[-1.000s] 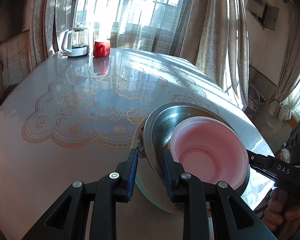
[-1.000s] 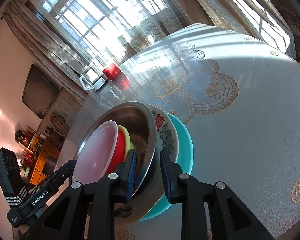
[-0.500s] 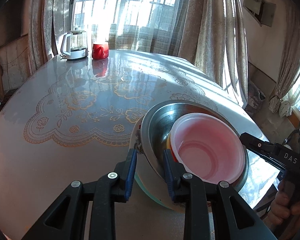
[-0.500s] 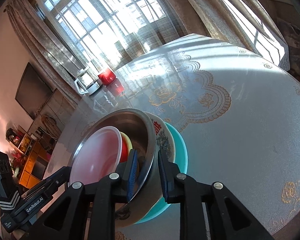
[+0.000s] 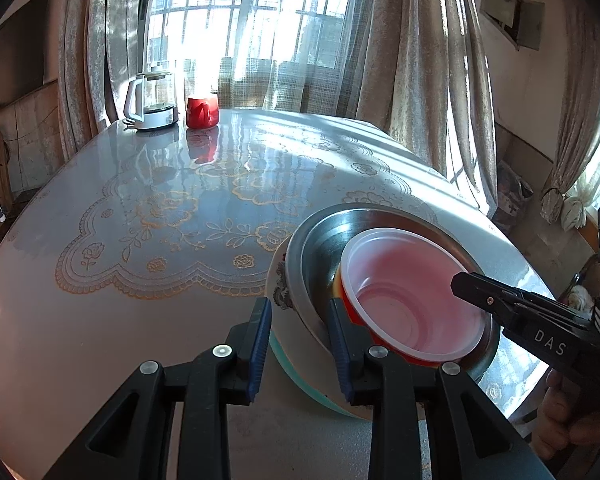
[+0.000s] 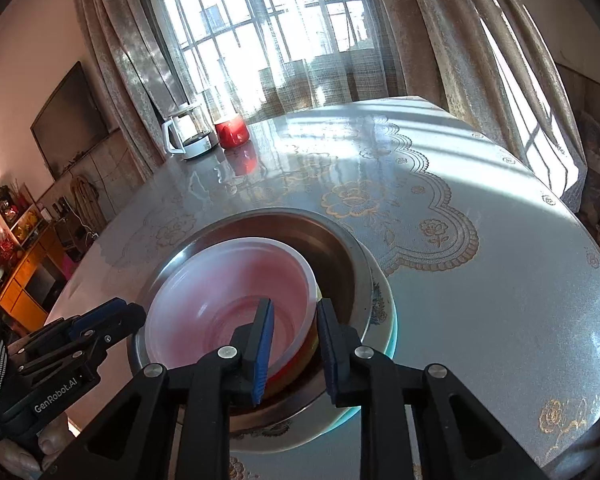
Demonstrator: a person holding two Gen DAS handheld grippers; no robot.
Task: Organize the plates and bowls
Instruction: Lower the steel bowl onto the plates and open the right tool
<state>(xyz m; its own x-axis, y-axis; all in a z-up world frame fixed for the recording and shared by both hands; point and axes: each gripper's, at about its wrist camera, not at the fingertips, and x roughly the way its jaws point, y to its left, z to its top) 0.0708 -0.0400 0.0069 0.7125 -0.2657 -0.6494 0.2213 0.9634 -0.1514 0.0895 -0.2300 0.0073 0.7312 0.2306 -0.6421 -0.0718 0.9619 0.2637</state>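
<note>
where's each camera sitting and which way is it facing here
Left wrist: rides the left tongs, looking across the table toward the window; its fingers straddle the rims of the steel bowl and floral plate. The right tongs and a hand show at right.
Right wrist: rides the right tongs, looking down into the stack; its fingers straddle the pink bowl rim. The left tongs and fingers show at lower left.
Shared: the nested stack, kettle and red cup.
</note>
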